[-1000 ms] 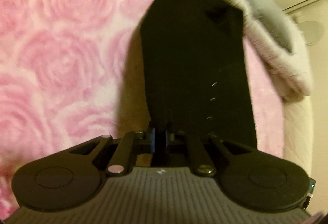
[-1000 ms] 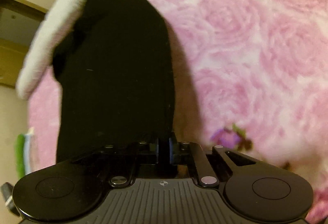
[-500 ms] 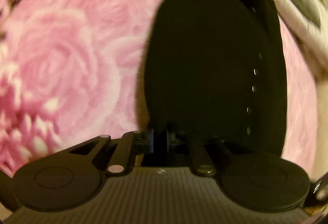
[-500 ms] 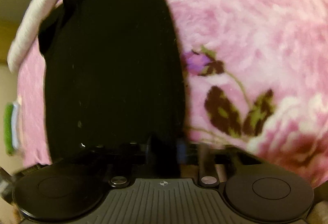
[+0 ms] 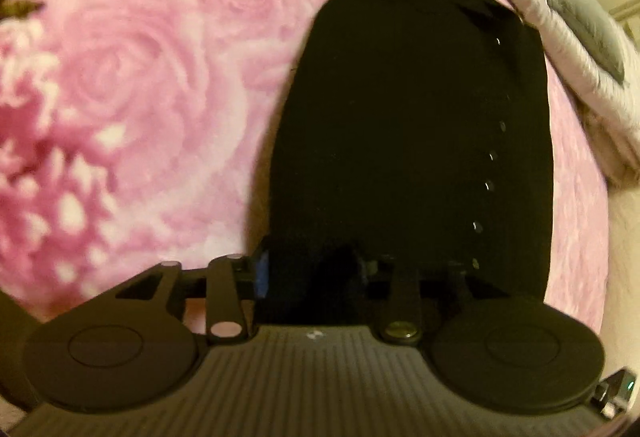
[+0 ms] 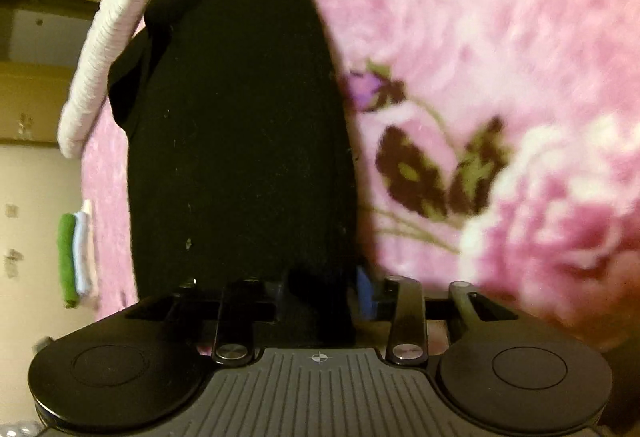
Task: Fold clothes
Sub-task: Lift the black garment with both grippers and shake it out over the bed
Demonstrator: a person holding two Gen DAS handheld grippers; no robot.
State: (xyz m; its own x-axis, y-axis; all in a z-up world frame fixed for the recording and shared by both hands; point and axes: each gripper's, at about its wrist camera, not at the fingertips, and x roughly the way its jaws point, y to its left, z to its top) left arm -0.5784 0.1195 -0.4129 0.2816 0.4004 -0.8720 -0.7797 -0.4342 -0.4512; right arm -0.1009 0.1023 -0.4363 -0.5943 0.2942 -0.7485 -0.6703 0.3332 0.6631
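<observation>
pink rose-patterned plush blanket (image 5: 168, 85) covers the bed, with a white quilted edge (image 6: 116, 33) at 11 o'clock in the right view. a black button-front garment (image 5: 400, 125) stretches away toward 12 o'clock over the blanket, its near hem clenched in both the left gripper (image 5: 312, 277) and the right gripper (image 6: 324, 293). small glinting buttons (image 5: 490, 155) run down its right side in the left view. it looks soft, light and limp, likely to sag between holds; the hem corners suit gripping. a folded green and white stack (image 6: 78, 257) sits at 9 o'clock.
</observation>
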